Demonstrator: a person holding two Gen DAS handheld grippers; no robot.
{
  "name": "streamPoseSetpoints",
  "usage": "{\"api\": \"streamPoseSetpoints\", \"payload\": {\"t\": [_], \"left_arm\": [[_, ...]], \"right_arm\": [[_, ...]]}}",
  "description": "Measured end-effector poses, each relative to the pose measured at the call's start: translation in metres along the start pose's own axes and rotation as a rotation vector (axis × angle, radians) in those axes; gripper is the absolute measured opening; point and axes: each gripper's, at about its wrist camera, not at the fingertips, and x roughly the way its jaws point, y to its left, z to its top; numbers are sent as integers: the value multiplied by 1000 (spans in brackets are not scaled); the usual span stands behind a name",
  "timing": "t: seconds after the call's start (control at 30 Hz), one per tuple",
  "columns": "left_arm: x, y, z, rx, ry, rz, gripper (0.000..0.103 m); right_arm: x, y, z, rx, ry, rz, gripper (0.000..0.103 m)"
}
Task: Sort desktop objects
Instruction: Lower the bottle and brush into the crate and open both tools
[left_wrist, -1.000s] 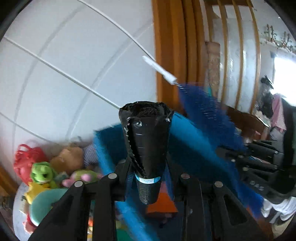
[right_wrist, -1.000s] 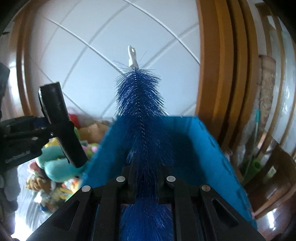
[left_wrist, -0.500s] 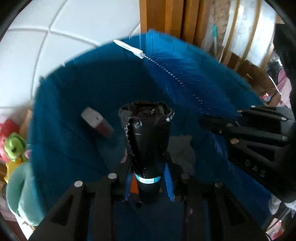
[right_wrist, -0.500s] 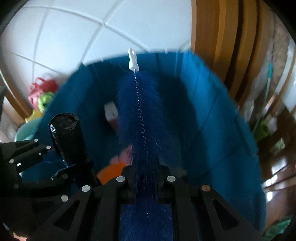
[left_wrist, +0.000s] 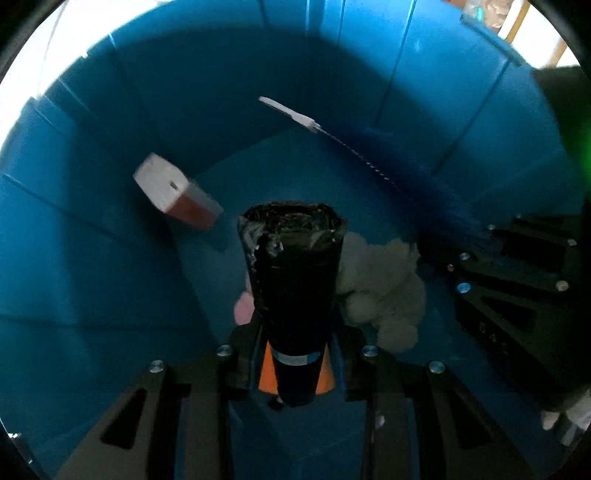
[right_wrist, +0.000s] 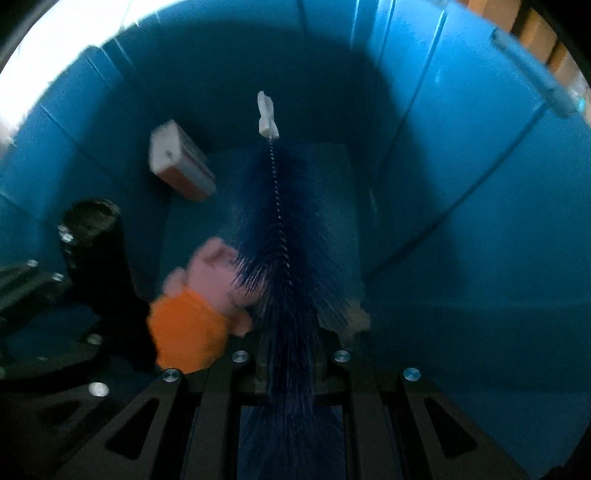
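Observation:
Both grippers reach down inside a deep blue bin (left_wrist: 110, 280) (right_wrist: 461, 184). My left gripper (left_wrist: 293, 354) is shut on a black roll of bags (left_wrist: 293, 280), which points at the bin floor; the roll also shows at the left in the right wrist view (right_wrist: 94, 251). My right gripper (right_wrist: 291, 362) is shut on a dark blue bottle brush (right_wrist: 284, 266) with a white tip (right_wrist: 266, 114); the brush also crosses the left wrist view (left_wrist: 399, 170).
On the bin floor lie a pink plush pig in orange (right_wrist: 199, 306), a white fluffy toy (left_wrist: 384, 291) and a white-and-red box (left_wrist: 173, 195) (right_wrist: 179, 162) leaning at the wall. The bin walls close in on all sides.
Both grippers have dropped from above the rim to deep inside the blue bin, each still holding its object. The toys outside the bin have gone out of view.

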Motion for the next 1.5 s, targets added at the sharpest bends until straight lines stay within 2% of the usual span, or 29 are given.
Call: {"api": "streamPoseSetpoints", "payload": {"t": [0.17,0.33,0.37,0.4,0.47,0.5,0.57,0.63,0.7,0.77,1.0,1.17,1.5], "left_arm": [[21,-4,-2,8,90,25,29],[27,-8,-2,19,123,24,31],[26,-9,-3,19,124,21,36],[26,-9,-3,19,123,20,49],[24,-11,-3,20,120,24,63],[23,-14,-2,22,118,27,68],[23,-15,-1,25,116,24,70],[24,-14,-1,26,115,22,70],[27,-8,0,22,114,17,70],[26,-7,-1,20,112,8,70],[12,-7,1,23,76,-18,70],[-20,-6,-4,29,-14,-28,70],[-61,-5,-19,23,-122,0,70]], "right_arm": [[37,-16,-4,-16,135,-7,13],[61,-25,-9,-19,220,-2,15],[64,-26,-9,-24,228,-6,19],[65,-26,-9,-26,232,-9,23],[63,-26,-8,-24,227,-9,28],[62,-26,-8,-24,225,-9,28],[60,-27,-8,-24,222,-8,29],[59,-29,-9,-22,222,-9,36],[60,-26,-10,-23,224,-20,61],[61,-21,-9,-28,225,-38,74],[30,-22,-3,-11,157,-25,76],[-3,-21,-8,-10,96,-25,76],[-47,-4,-34,-18,19,-53,76]]}}
